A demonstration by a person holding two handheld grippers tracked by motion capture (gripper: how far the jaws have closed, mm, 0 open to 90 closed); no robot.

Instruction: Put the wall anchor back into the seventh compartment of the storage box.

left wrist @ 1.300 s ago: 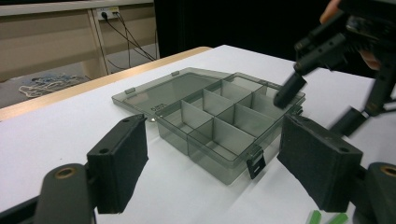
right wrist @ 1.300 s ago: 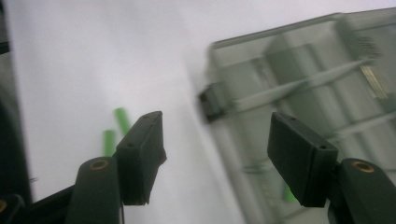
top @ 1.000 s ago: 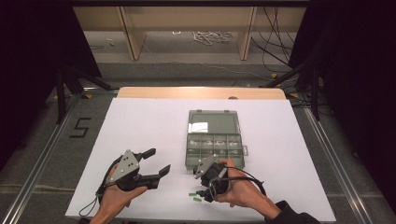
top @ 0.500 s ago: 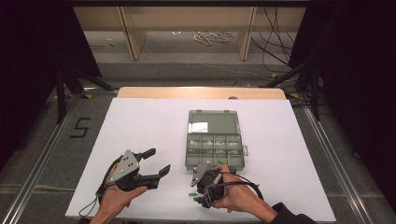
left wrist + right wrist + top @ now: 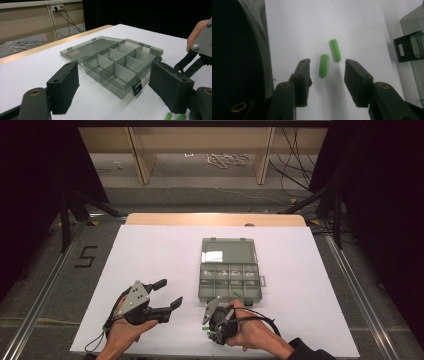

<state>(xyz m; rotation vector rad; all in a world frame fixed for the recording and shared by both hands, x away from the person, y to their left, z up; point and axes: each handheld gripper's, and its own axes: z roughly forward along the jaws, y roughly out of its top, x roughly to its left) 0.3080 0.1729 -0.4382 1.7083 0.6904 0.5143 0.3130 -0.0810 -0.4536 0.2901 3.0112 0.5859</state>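
An open grey compartment box [image 5: 229, 270] lies mid-table, its lid flat behind it; I also see the box [image 5: 117, 65] ahead of my left gripper. Two small green plugs [image 5: 323, 65] [image 5: 335, 50] lie on the white table just in front of it. My right gripper [image 5: 327, 63] points down over them. Its jaws have just been closing, with the nearer plug between the pads and untouched. In the high view that right gripper [image 5: 210, 322] sits near the box's front left corner. My left gripper [image 5: 170, 292] rests open and empty at the lower left, and from the left gripper [image 5: 113, 64] the box shows between its jaws.
The white table [image 5: 150, 260] has a wooden strip at its far edge. A black latch [image 5: 407, 48] of the box sticks out close to the right of my right gripper. A green speck [image 5: 235, 293] shows in a front compartment. Dark floor and cables lie beyond.
The right hand has shifted a little toward the table's front edge and tipped down over the green plugs, its jaws narrower. The left gripper has stayed still.
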